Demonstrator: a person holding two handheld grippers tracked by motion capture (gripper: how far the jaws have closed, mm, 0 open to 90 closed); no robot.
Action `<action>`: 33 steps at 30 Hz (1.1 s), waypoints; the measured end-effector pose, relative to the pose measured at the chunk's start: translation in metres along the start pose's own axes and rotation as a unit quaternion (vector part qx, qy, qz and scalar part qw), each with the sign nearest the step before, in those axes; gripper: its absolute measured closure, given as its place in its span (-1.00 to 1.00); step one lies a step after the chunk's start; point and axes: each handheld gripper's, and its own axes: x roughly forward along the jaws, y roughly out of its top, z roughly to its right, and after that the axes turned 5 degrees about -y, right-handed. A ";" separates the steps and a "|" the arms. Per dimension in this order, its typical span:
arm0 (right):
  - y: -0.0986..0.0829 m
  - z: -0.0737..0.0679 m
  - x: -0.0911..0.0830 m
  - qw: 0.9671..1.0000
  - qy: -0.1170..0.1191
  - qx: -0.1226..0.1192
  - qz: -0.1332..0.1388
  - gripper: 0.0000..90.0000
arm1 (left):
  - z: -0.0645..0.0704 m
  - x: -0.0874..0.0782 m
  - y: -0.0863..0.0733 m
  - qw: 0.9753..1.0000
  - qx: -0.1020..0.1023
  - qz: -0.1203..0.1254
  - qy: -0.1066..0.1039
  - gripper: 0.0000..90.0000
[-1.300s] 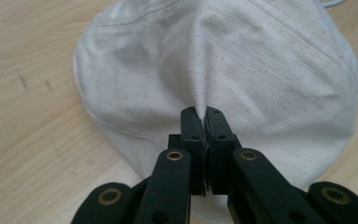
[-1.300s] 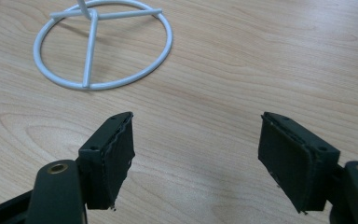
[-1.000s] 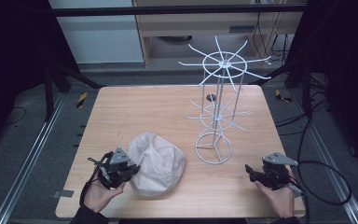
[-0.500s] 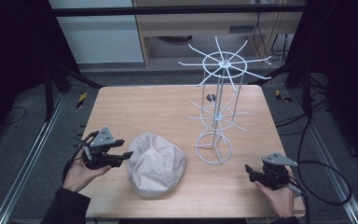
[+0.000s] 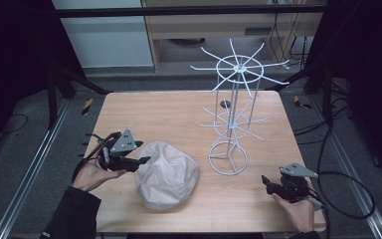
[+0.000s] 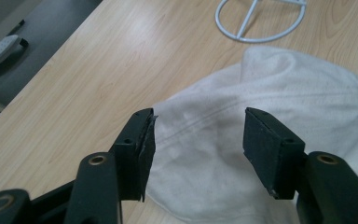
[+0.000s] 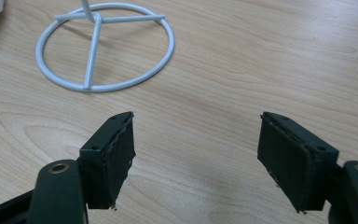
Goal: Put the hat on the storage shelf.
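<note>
From the high view, your left gripper (image 5: 142, 162) sits near the table's (image 5: 179, 107) left edge, its tips just beside the left rim of the white cap (image 5: 166, 174), which lies flat toward the front edge, left of the middle. The wire rack (image 5: 231, 124) stands well apart from your left hand, its ring base just right of the cap. Your right gripper (image 5: 266, 181) rests near the front right corner, away from both.

In the left gripper view, your jaws stand wide apart with nothing between them, lined up over the cap's (image 6: 270, 93) near edge where a seam runs across the cloth. One pad (image 6: 147, 144) hangs over the very border of the fabric, the other pad (image 6: 265, 142) over the crown. To grip well, I would lower until the pad at the border slips under or against the rim, so you pinch a fold of the edge rather than press down on the flat crown. Close firmly; soft cloth slides out of a light hold. The rack's ring base (image 6: 261, 21) shows beyond the cap, so lift clear before you swing that way.

In the right gripper view, your jaws are also spread wide and empty, over bare wood, with the ring base (image 7: 105, 49) ahead. Keep that hand ready to steady the rack if it looks like tipping.
</note>
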 end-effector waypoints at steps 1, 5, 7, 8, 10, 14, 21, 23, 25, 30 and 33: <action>0.000 0.000 0.000 1.000 0.000 0.000 0.000 -0.40 | 0.000 -0.001 -0.004 1.000 0.005 -0.010 0.002 0.01; 0.000 0.000 0.000 1.000 0.002 0.001 -0.001 -0.40 | 0.001 -0.001 -0.014 0.999 -0.019 -0.032 -0.005 0.12; 0.000 -0.001 0.000 1.000 0.003 0.000 -0.002 -0.40 | 0.001 0.000 -0.017 0.999 -0.032 -0.042 -0.010 0.16; 0.000 -0.001 0.001 1.000 0.003 0.000 -0.002 -0.40 | 0.003 0.001 -0.021 0.998 -0.039 -0.046 -0.010 0.21; 0.000 -0.001 0.000 1.000 0.002 -0.001 -0.002 -0.40 | 0.009 0.005 -0.029 0.996 -0.070 -0.059 -0.013 0.58; 0.000 -0.001 0.000 1.000 0.002 0.000 -0.001 -0.40 | 0.020 0.008 -0.041 0.993 -0.100 -0.058 -0.019 0.91; 0.000 -0.001 0.000 1.000 0.002 0.000 -0.001 -0.40 | 0.044 0.017 -0.069 0.989 -0.118 -0.072 -0.048 1.00; 0.000 -0.001 0.000 1.000 0.002 0.000 -0.002 -0.40 | 0.050 0.019 -0.075 0.988 -0.122 -0.077 -0.056 1.00; 0.000 -0.002 0.000 1.000 0.002 0.000 -0.002 -0.40 | 0.057 0.022 -0.078 0.987 -0.127 -0.076 -0.064 1.00; 0.000 -0.001 0.000 1.000 0.001 -0.001 0.000 -0.40 | 0.069 0.024 -0.077 0.987 -0.129 -0.059 -0.075 0.99; 0.000 -0.002 0.000 1.000 0.002 0.001 -0.002 -0.40 | 0.078 0.029 -0.070 0.988 -0.122 -0.049 -0.084 0.98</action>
